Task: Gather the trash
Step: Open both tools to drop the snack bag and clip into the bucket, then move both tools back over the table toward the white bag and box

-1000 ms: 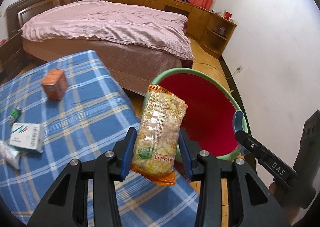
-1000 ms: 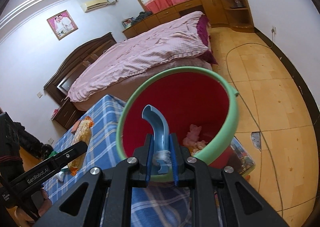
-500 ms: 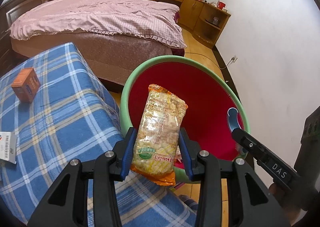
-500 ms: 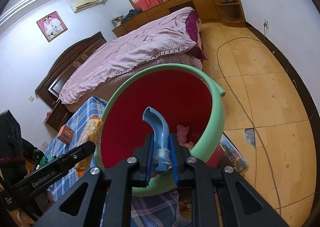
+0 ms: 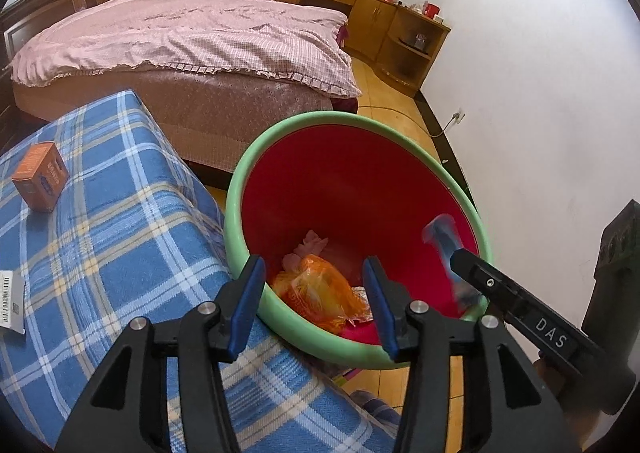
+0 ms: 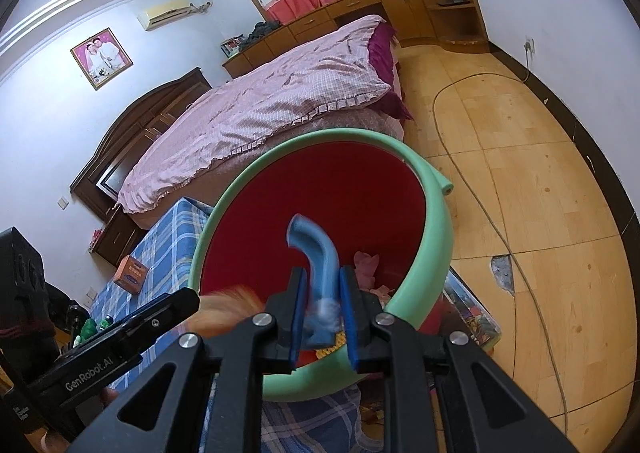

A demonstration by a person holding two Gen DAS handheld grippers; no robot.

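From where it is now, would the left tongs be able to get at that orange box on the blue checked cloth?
Probably yes: the left tongs are open and empty, and the orange box stands alone on the cloth.

even daylight, fisheye edges dark, blue handle (image 6: pixel 316 253) motion-blurred

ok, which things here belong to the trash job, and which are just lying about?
In the job:
- red bin with green rim
- orange snack packet in it
- blue curved plastic piece in right claw
- left claw, empty

Lying about:
- orange carton
- pink bed
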